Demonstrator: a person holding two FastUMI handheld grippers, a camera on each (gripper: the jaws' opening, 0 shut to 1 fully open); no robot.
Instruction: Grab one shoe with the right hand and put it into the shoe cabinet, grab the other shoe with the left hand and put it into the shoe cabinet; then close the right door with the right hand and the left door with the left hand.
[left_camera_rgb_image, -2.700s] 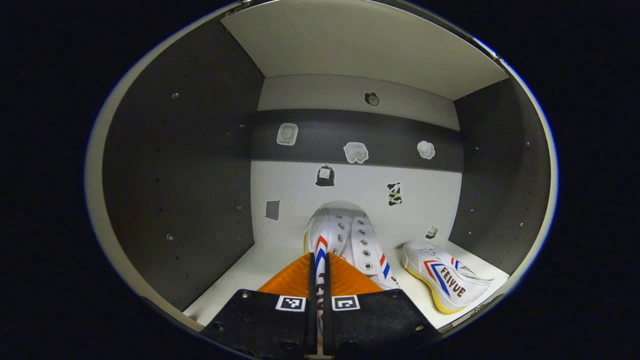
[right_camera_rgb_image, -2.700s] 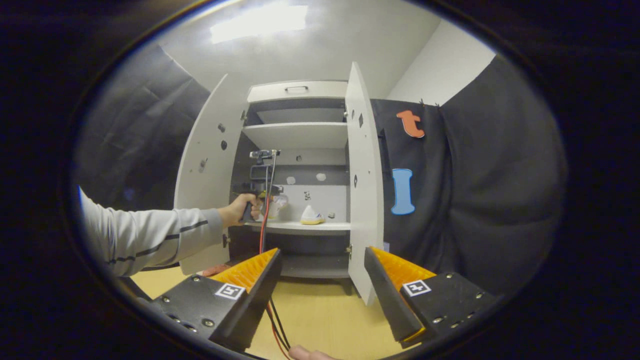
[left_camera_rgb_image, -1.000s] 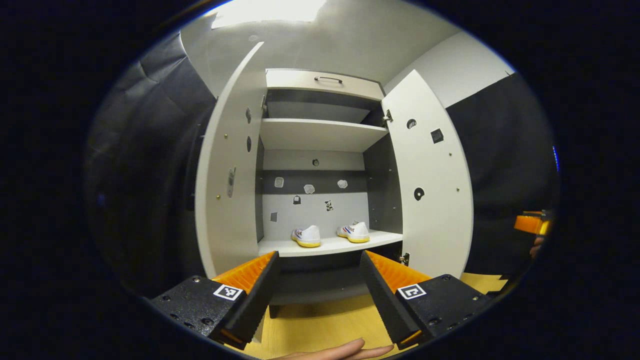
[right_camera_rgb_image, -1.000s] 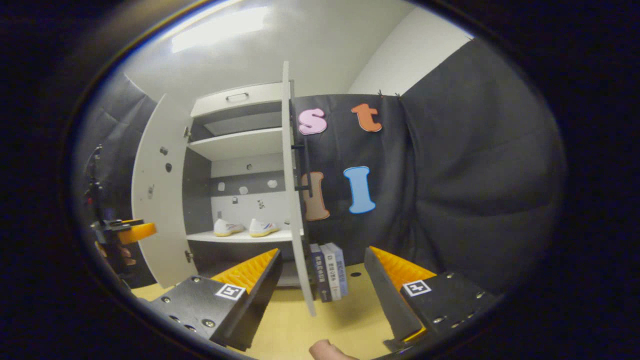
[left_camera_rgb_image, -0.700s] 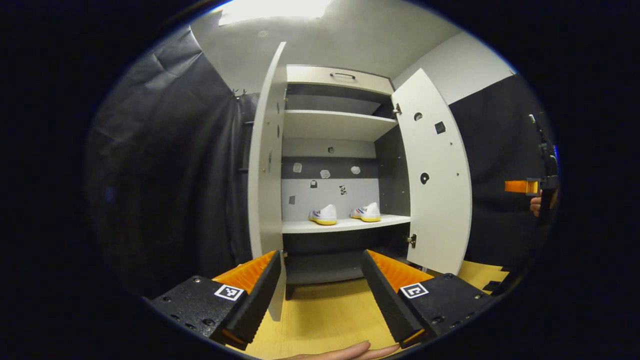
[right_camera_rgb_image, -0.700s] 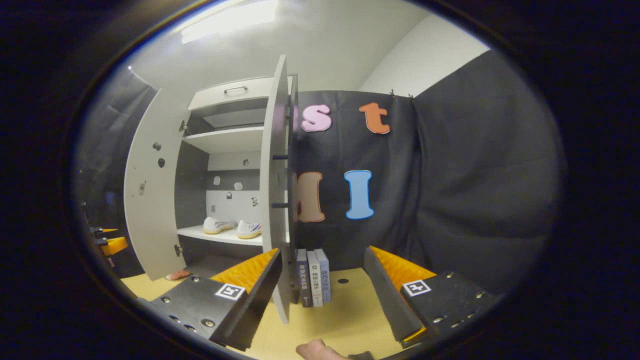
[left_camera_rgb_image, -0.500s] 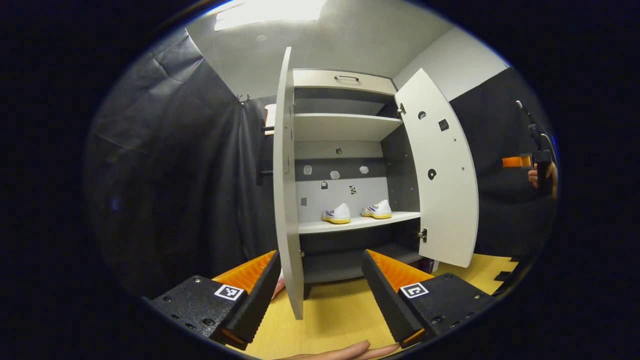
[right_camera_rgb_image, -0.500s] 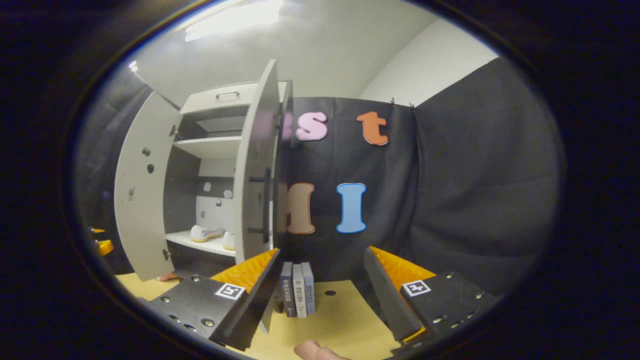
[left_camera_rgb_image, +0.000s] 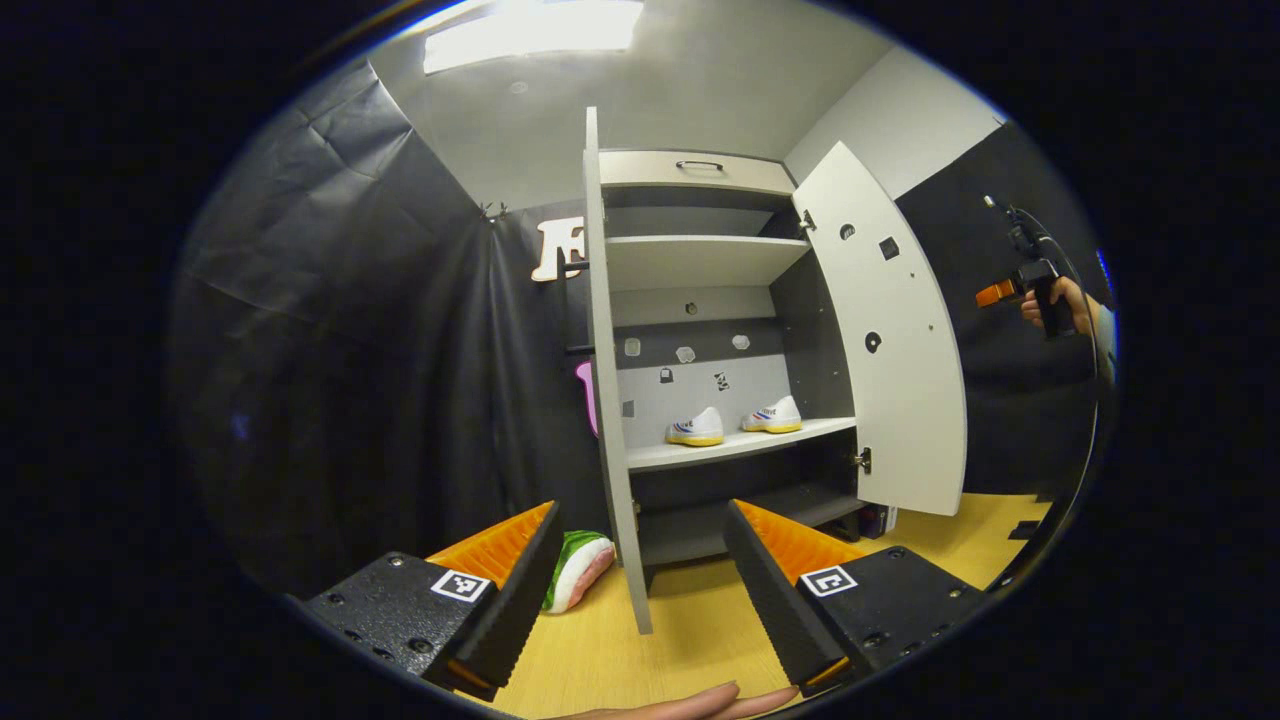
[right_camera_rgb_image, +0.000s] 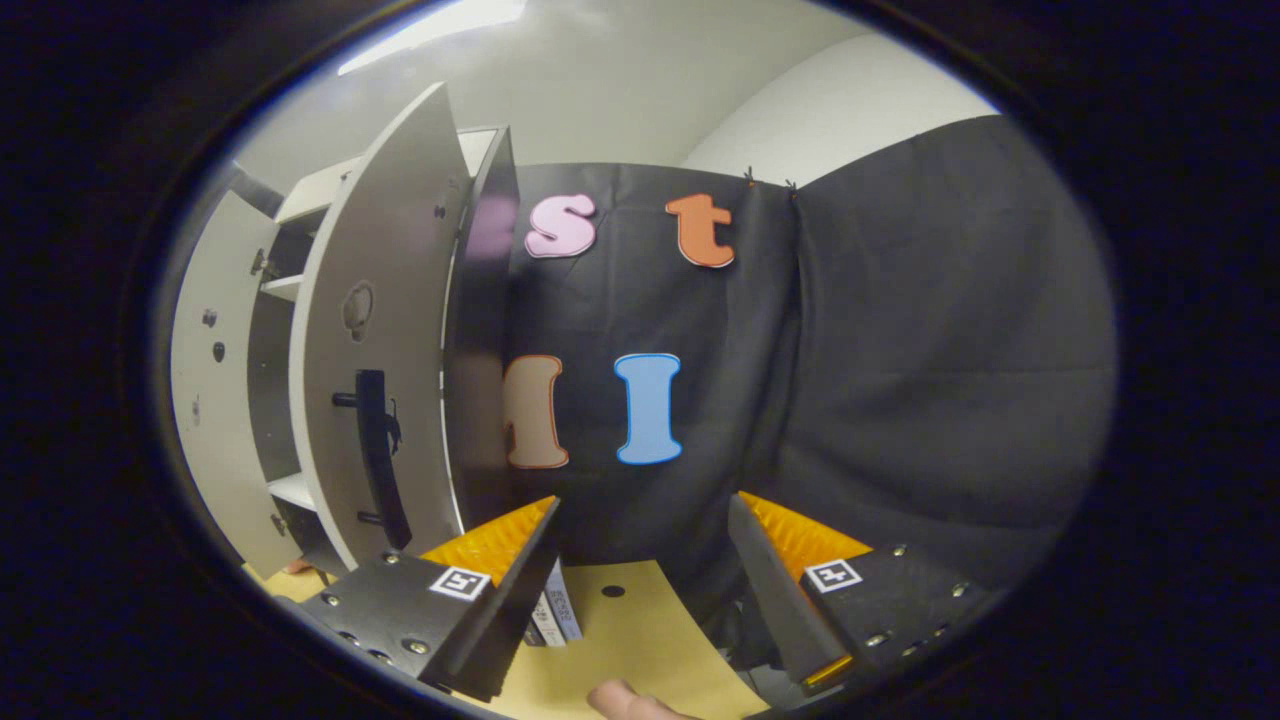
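Observation:
In the left gripper view, two white shoes (left_camera_rgb_image: 697, 428) (left_camera_rgb_image: 772, 415) with yellow soles stand side by side on the middle shelf (left_camera_rgb_image: 740, 447) of the open cabinet. The left door (left_camera_rgb_image: 610, 400) is seen nearly edge-on just ahead of my open, empty left gripper (left_camera_rgb_image: 640, 515). The right door (left_camera_rgb_image: 890, 330) swings out wide. Beyond it a hand holds my right gripper (left_camera_rgb_image: 1005, 292). In the right gripper view, my right gripper (right_camera_rgb_image: 645, 510) is open and empty, to the right of the right door's outer face (right_camera_rgb_image: 370, 250) and its black handle (right_camera_rgb_image: 375, 455).
A green, pink and white object (left_camera_rgb_image: 577, 568) lies on the yellow floor (left_camera_rgb_image: 690, 630) by the left door's foot. Several books (right_camera_rgb_image: 557, 612) stand against the black cloth wall beside the cabinet. A drawer (left_camera_rgb_image: 690, 172) tops the cabinet. A fingertip (left_camera_rgb_image: 690, 702) shows at the bottom edge.
My left gripper let go of the second shoe, backed out of the cabinet and drifted left past the left door. My right gripper swung right and now faces the right door's outer side.

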